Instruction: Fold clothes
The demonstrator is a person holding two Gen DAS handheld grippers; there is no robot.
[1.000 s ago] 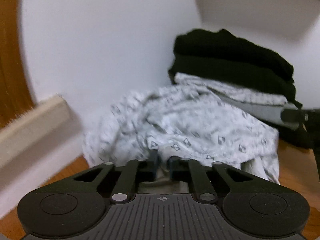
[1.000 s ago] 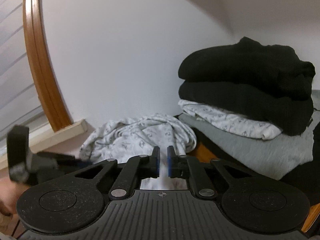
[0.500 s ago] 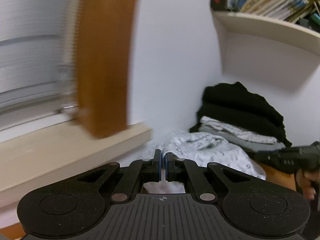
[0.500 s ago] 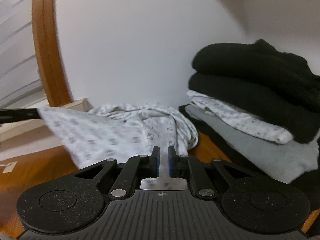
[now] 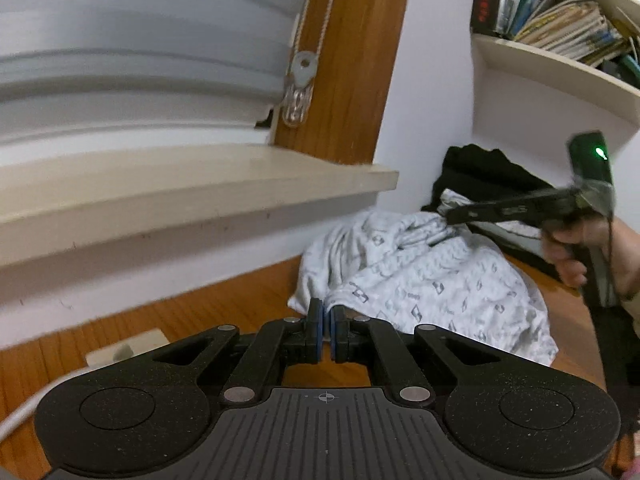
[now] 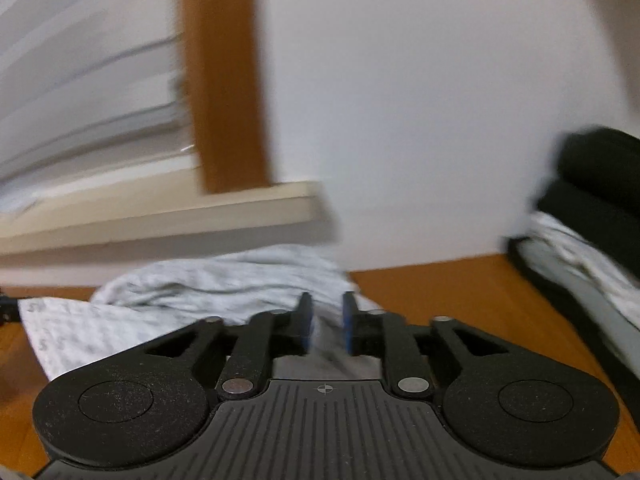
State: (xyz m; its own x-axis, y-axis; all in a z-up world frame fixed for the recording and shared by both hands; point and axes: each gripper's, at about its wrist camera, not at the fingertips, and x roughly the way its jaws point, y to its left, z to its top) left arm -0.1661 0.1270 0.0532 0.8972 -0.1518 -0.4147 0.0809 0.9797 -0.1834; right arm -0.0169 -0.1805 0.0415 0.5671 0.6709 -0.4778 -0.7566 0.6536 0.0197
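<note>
**Patterned garment stretched out beside the folded stack**

Cloth is the centre of both views: a white patterned garment (image 5: 432, 280) lies rumpled on the wooden tabletop (image 5: 224, 312), just in front of the folded stack (image 6: 592, 216) of black, patterned and grey clothes that sits against the wall. Left gripper (image 5: 326, 334) has its blue pads pressed together on a corner of that garment, on the side away from the stack, with the fabric running from the pads back toward the heap. Right gripper (image 6: 326, 326) is nearer the stack; its jaws have just been opening and now stand apart, with a strip of the garment lying between the pads — they do not press on it. From the left wrist view the right gripper reaches in over the garment, a hand (image 5: 580, 252) wrapped round its grip. A pale window sill (image 5: 192, 184) and a brown wooden frame (image 5: 352, 60) stand beyond the garment, farther from the stack. Above the stack a shelf (image 5: 560, 76) carries books.
</note>
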